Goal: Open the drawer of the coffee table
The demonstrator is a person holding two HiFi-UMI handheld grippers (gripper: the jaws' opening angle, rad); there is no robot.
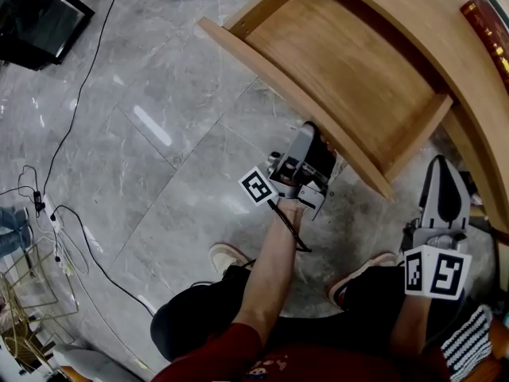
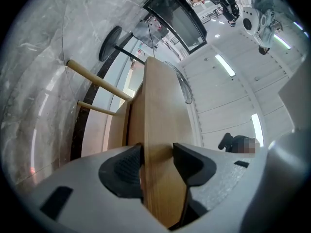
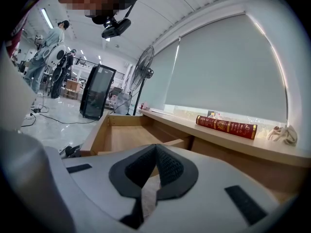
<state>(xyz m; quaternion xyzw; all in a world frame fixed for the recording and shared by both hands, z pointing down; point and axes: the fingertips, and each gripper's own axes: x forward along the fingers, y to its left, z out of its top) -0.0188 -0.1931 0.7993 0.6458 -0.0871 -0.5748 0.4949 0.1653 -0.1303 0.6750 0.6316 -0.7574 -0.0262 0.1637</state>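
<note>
The left gripper (image 1: 312, 138) is clamped on the front panel (image 2: 160, 106) of the drawer, one dark pad on each face of the board, near the middle of the head view. From there the drawer (image 1: 342, 70) runs up and to the right of that view. It stands well out of the coffee table (image 1: 429, 38), with its bare wooden bottom open to the room. A red book (image 1: 487, 30) lies on the tabletop at the upper right edge. The right gripper (image 1: 442, 173) hangs at the lower right with its jaws together on nothing, apart from the drawer. I'd judge the pull as near its end or done, though from here I can't tell whether the drawer has any travel left. Next would be a last short draw toward the lower left if it does. Then the jaws should spread and the gripper back off the panel without nudging the drawer shut.
</note>
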